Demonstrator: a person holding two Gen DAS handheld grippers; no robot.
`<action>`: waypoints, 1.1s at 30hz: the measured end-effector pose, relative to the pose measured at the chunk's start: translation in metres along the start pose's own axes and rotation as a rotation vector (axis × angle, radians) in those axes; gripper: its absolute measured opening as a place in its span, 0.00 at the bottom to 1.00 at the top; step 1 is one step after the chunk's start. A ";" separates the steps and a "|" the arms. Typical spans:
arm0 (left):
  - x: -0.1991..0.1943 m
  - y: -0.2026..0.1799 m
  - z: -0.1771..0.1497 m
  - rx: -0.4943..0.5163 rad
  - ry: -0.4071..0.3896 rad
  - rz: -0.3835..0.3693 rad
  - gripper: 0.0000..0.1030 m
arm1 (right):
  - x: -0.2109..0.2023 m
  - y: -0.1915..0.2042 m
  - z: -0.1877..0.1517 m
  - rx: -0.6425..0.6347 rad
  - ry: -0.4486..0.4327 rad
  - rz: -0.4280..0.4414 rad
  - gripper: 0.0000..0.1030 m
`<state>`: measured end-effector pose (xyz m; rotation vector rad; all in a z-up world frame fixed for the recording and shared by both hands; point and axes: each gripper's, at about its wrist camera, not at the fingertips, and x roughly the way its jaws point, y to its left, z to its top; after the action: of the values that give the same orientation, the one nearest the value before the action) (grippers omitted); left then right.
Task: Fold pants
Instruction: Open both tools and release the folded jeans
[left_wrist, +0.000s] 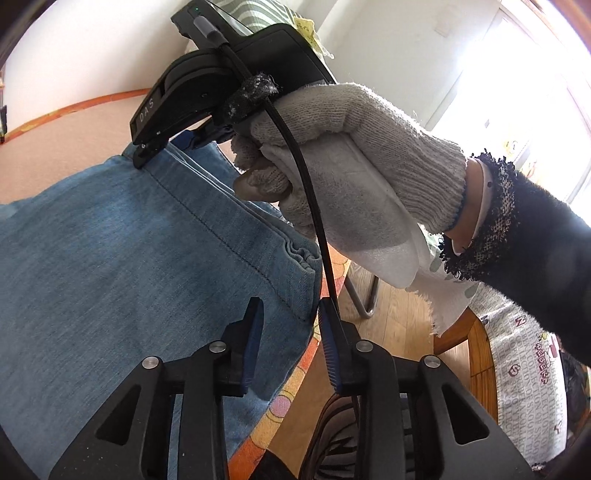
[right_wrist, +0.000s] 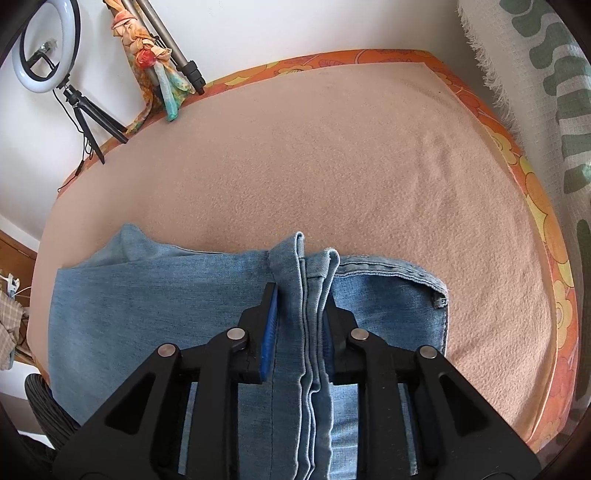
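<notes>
Pants (right_wrist: 155, 314) lie folded flat on the blanket (right_wrist: 332, 166) to hold their crease. Right gripper (right_wrist: 301, 295) straddles the hem edge, pads seemingly loosened; left gripper (left_wrist: 291, 314) is parted, holding nothing.

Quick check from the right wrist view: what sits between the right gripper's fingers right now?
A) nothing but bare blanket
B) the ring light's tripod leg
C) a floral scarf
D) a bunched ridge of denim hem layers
D: in the right wrist view a stacked fold of the jeans runs up between the right gripper fingers, over the pink blanket.
</notes>
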<state>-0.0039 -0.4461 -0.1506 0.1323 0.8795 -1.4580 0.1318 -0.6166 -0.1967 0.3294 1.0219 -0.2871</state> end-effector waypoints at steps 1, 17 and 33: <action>-0.003 0.001 -0.001 0.000 -0.003 0.002 0.34 | -0.002 -0.001 0.000 0.002 -0.006 -0.013 0.29; -0.099 0.037 -0.040 -0.102 -0.118 0.129 0.34 | -0.051 0.028 -0.023 0.023 -0.119 0.037 0.36; -0.213 0.118 -0.151 -0.378 -0.250 0.554 0.36 | -0.044 0.173 -0.047 -0.165 -0.103 0.265 0.39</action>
<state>0.0635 -0.1695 -0.1806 -0.0851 0.8142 -0.7589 0.1397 -0.4367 -0.1585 0.2937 0.8826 0.0197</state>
